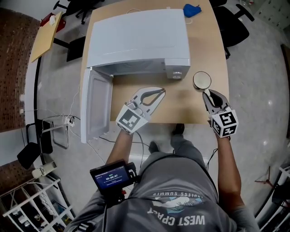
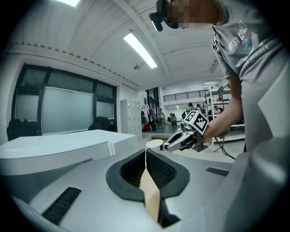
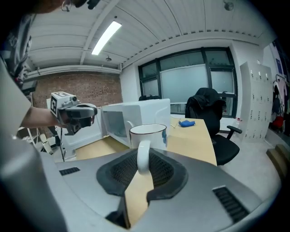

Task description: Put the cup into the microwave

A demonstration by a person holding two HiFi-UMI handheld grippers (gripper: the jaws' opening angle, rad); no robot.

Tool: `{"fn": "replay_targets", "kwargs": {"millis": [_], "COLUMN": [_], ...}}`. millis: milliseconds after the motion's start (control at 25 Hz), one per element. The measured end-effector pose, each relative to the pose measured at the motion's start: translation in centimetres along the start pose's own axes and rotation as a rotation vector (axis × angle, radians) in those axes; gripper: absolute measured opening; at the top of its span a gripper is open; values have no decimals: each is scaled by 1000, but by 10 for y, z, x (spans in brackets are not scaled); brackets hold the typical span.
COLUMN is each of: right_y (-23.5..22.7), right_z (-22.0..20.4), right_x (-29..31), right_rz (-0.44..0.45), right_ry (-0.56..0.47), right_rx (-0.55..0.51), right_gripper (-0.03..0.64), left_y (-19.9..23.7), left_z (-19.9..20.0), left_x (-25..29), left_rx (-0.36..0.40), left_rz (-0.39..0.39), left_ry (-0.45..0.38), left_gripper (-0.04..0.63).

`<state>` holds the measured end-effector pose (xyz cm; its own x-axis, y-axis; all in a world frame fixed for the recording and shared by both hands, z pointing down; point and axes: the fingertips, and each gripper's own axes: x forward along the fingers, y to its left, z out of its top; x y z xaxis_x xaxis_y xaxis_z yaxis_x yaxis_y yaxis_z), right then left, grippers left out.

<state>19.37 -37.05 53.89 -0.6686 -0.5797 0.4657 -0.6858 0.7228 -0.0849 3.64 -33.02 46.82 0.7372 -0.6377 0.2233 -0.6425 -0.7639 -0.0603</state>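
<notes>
A white cup point(image 1: 201, 80) with a dark rim hangs just above the wooden table point(image 1: 181, 108), right of the microwave point(image 1: 136, 41). My right gripper point(image 1: 207, 94) is shut on the cup's handle point(image 3: 143, 156); the cup point(image 3: 148, 134) stands upright beyond the jaws. The microwave door point(image 1: 95, 104) is swung open to the left, and the cavity point(image 3: 113, 124) shows empty. My left gripper point(image 1: 162, 92) hovers in front of the microwave, shut with nothing in it. In the left gripper view its jaws point(image 2: 145, 156) point toward the cup point(image 2: 154, 143).
A blue cloth point(image 1: 191, 9) lies on the table's far right corner. Black office chairs point(image 1: 233, 25) stand to the right of the table. A sheet of cardboard point(image 1: 45, 36) leans at the far left, and cables lie on the floor under the open door.
</notes>
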Motion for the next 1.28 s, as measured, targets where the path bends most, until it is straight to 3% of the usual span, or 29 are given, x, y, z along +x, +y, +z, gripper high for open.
{"fn": "replay_targets", "kwargs": {"millis": [280, 640, 1000, 1280], "right_y": [63, 149, 226, 279], "right_z": [62, 109, 128, 134], "right_x": [-20, -19, -15, -19], "right_rz": [84, 200, 252, 267], "right_ry": [-109, -177, -199, -225], "right_rx": [-35, -106, -158, -168], "right_gripper": [75, 75, 75, 74], "left_y": [13, 28, 20, 0], "left_z": [14, 15, 4, -8], "left_x": [-37, -109, -180, -221], "left_rx": [91, 182, 165, 166], "left_rz": [33, 168, 242, 223], "left_ry": [-17, -2, -23, -44], "left_gripper": [23, 23, 23, 23]}}
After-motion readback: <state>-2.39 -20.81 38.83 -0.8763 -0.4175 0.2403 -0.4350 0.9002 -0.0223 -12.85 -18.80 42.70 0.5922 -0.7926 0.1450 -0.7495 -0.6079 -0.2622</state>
